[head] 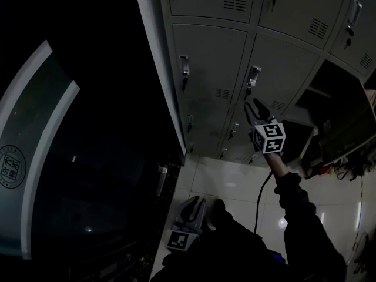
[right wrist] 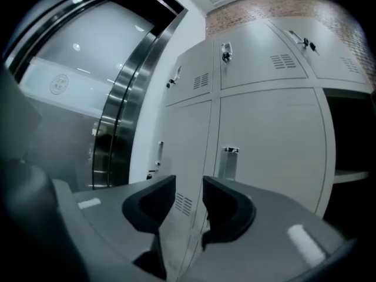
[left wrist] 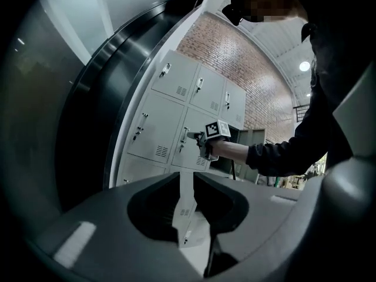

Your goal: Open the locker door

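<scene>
Grey metal lockers fill the upper head view. The locker door [head: 285, 69] in the middle row has a small upright handle [head: 253, 75]. My right gripper [head: 257, 107] is raised just below and in front of that handle, apart from it. In the right gripper view the jaws [right wrist: 189, 195] stand open with nothing between them, and the handle [right wrist: 229, 159] is just beyond, slightly right. My left gripper [head: 192, 206] hangs low over the floor, its jaws [left wrist: 187, 184] a little apart and empty. From there the right gripper [left wrist: 195, 137] shows at the locker door [left wrist: 194, 154].
An open locker [head: 341, 107] with a dark inside stands to the right of the door. A dark curved steel-and-glass wall [head: 35, 157] fills the left. A cable [head: 258, 201] hangs from the right gripper over the white tiled floor [head: 229, 184].
</scene>
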